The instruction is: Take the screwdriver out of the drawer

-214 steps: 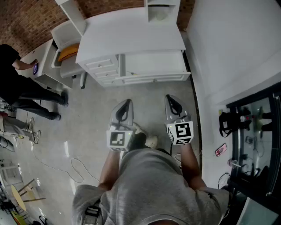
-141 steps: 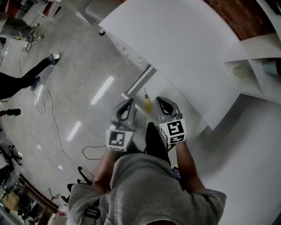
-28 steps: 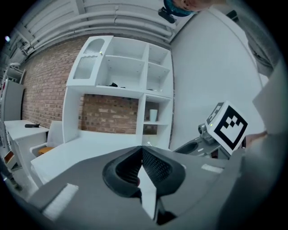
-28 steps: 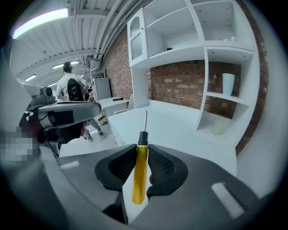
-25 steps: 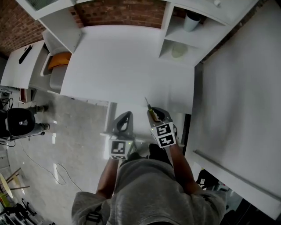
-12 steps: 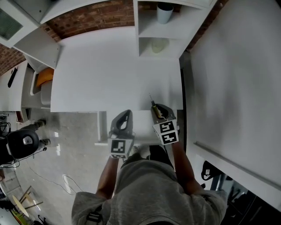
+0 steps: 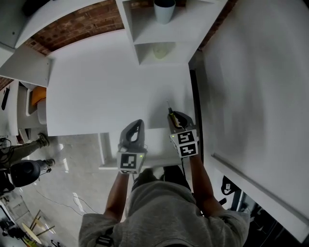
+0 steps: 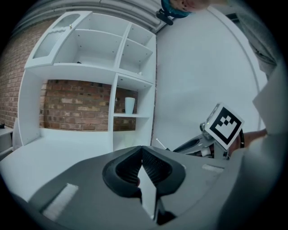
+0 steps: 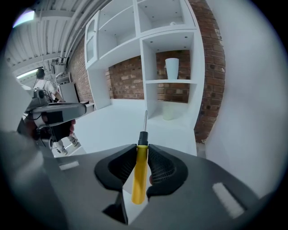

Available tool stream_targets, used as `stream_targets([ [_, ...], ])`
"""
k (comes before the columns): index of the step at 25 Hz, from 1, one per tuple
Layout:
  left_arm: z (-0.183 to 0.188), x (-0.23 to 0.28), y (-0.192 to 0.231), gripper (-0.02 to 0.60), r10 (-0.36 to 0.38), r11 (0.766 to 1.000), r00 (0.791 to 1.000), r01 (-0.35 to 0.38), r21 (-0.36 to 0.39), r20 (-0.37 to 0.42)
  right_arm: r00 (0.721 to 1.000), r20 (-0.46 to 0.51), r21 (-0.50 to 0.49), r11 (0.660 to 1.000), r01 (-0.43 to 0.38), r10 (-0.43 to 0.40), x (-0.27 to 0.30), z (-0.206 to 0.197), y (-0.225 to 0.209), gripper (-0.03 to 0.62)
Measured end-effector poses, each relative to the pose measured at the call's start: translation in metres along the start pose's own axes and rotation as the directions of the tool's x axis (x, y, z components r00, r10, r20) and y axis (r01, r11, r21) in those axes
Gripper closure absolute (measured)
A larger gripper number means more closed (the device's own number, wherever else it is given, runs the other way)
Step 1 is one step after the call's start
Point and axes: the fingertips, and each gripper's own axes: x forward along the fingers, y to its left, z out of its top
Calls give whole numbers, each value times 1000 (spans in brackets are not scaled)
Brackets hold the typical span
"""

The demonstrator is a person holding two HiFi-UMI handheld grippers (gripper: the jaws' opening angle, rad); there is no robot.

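The screwdriver point(image 9: 139, 173) has a yellow handle and a thin metal shaft point(image 9: 145, 119) that sticks out forward. My right gripper point(image 9: 140, 155) is shut on the handle. In the head view, the right gripper point(image 7: 173, 116) holds the screwdriver point(image 7: 170, 117) over the near edge of the white desk top point(image 7: 106, 91), tip pointing away from me. My left gripper point(image 7: 137, 123) hangs beside it to the left, shut and empty, its pads point(image 8: 153, 164) together. Below both grippers the white drawer point(image 7: 157, 144) stands pulled out.
A white shelf unit stands at the back of the desk and holds a pale cup point(image 7: 164, 9) and a pale round object point(image 7: 158, 50). A white wall point(image 7: 251, 82) runs along the right. A person point(image 7: 24, 171) stands on the grey floor at the left.
Both grippers have moved forward towards the desk top, the right one still carrying the screwdriver. Several seconds earlier the screwdriver lay in the open drawer.
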Motion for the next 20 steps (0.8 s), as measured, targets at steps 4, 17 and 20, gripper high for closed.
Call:
stream_targets([
  [4, -8, 33, 2, 569, -9, 1000, 1000, 9, -11, -18, 1000, -29, 22, 1000, 10, -9, 20, -2, -28, 511],
  [17, -60, 116, -1, 569, -45, 998, 997, 42, -52, -62, 994, -113, 82, 996, 15, -6, 96, -32, -83, 511],
  [20, -67, 129, 3, 569, -45, 997, 997, 41, -61, -67, 990, -139, 91, 996, 22, -9, 112, -39, -91, 511],
])
